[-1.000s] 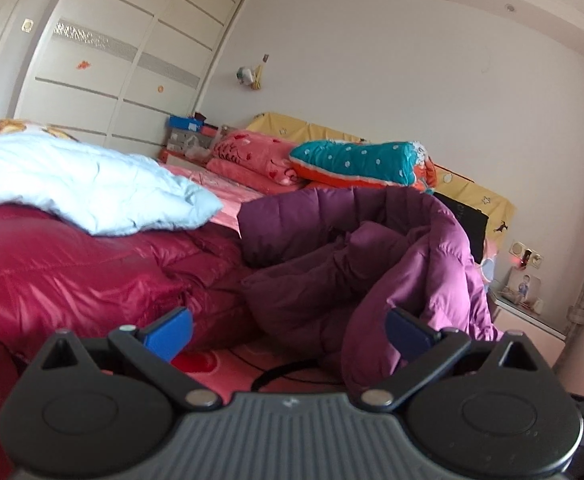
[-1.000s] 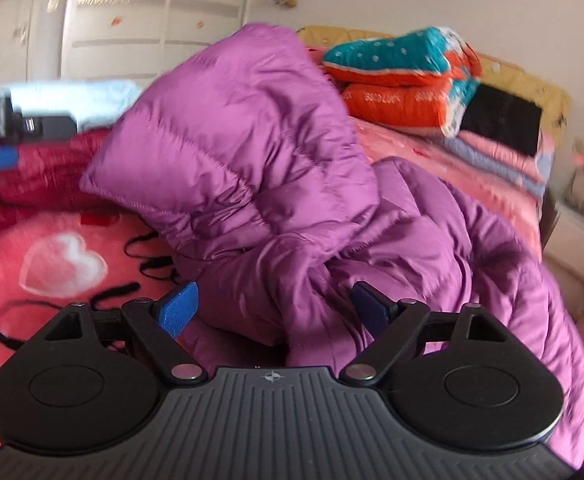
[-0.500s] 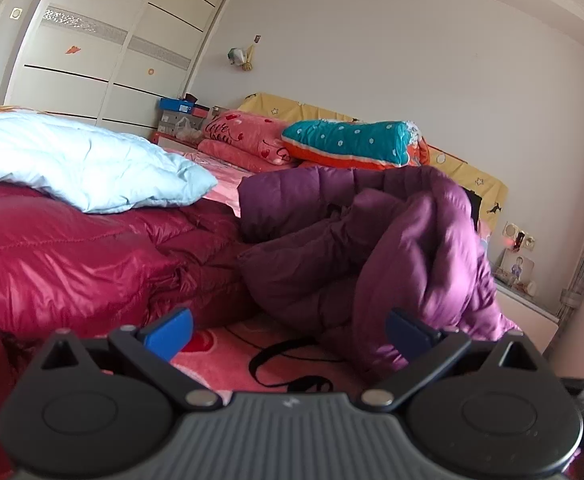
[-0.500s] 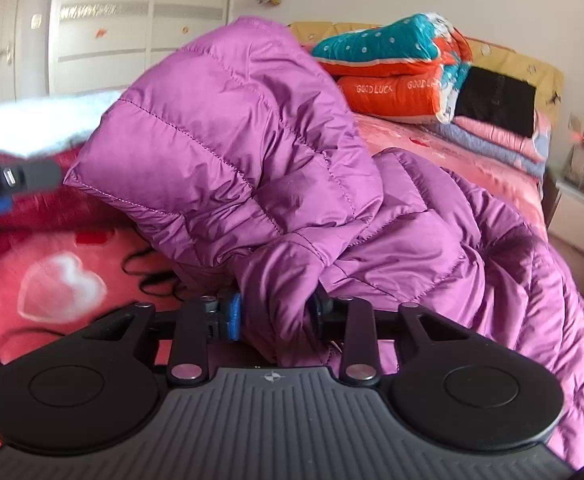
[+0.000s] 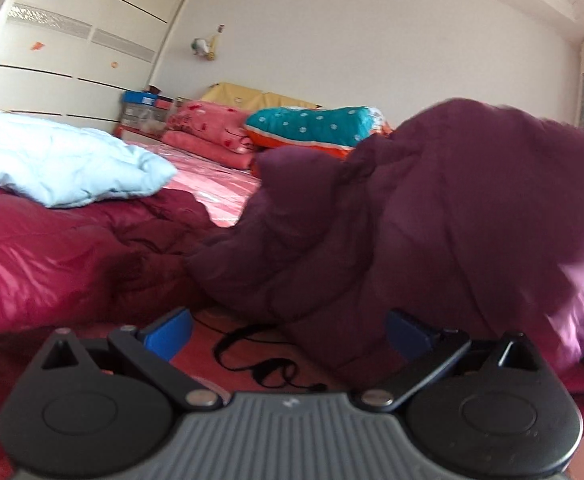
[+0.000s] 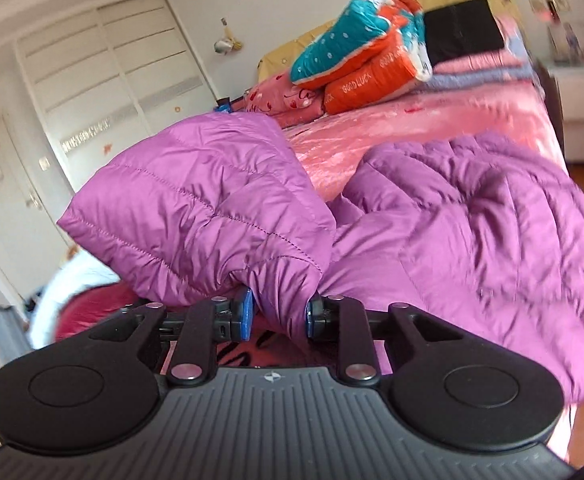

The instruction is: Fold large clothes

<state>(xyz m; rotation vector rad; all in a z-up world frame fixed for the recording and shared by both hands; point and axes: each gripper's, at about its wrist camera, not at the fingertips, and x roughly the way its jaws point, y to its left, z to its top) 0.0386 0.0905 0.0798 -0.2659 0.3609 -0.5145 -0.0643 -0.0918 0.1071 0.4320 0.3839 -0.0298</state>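
Note:
A puffy purple jacket point(image 5: 432, 220) lies bunched on the pink bed sheet point(image 6: 392, 132). In the right wrist view, my right gripper point(image 6: 278, 312) has its jaws closing on a gathered fold of the purple jacket point(image 6: 472, 240). Both blue pads press the cloth, and a quilted flap point(image 6: 204, 208) hangs lifted above them. My left gripper point(image 5: 288, 334) is open, low in front of the jacket. Nothing is between its blue pads point(image 5: 168, 332), and the jacket's hem lies close to the right one.
A dark red jacket point(image 5: 52, 256) lies at the left with a light blue garment point(image 5: 60, 160) on top. A black cord point(image 5: 260, 360) curls on the sheet. Folded quilts point(image 6: 364, 52) are stacked at the headboard. There is a white wardrobe point(image 5: 72, 40) on the left and a nightstand point(image 6: 580, 92) on the right.
My right gripper went from open to shut on a fold of the purple jacket, then rose and rolled, lifting the cloth. The left gripper stayed in place, tilting slightly.

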